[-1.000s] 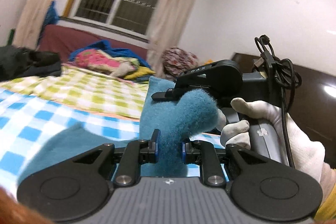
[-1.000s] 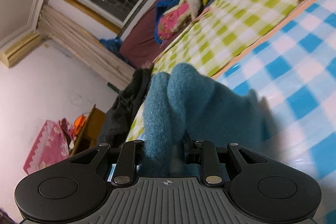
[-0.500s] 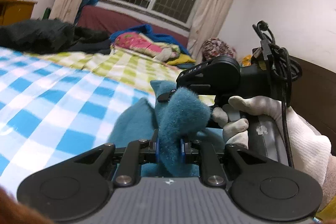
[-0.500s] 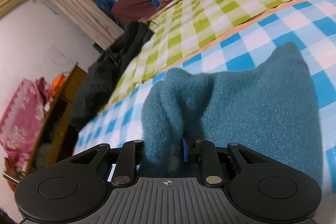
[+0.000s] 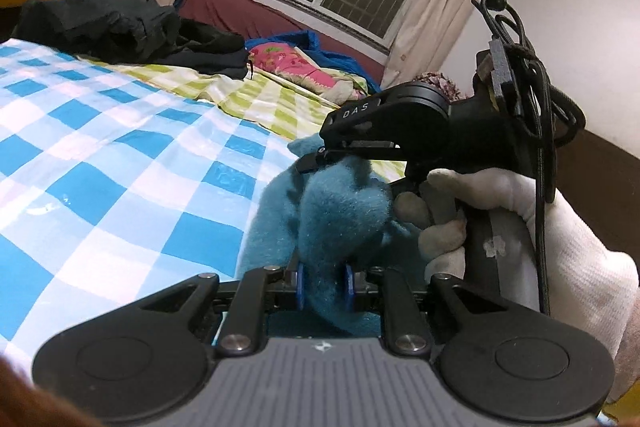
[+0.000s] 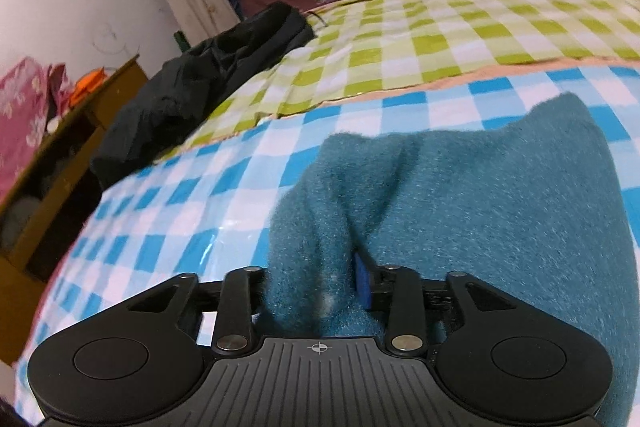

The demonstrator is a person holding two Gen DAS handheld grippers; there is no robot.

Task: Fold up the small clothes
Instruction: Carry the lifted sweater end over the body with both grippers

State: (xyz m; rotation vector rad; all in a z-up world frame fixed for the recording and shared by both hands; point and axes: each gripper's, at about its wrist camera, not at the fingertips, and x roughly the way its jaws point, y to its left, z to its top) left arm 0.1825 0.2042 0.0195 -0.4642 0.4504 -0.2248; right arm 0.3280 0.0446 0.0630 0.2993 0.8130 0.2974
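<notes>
Left fingers nearly closed, pinching a bunched fold of the teal garment. Right fingers: jaws have just been opening, cloth is between them, only one blue pad shows, so whether they grip I cannot tell. Right gripper sits just ahead of the left gripper, nose on the same bunch, held in a white-gloved hand.

Garment: fuzzy fleece, looks light, limp, not slippery and not fragile; rest of it lies spread on the blue-check sheet of the bed. It will sag from any single pinch, so best taken at two edge corners.

Count: one teal garment, two grippers. Farther back: one green-check sheet, one black clothes heap, one pink-and-blue bedding pile.
</notes>
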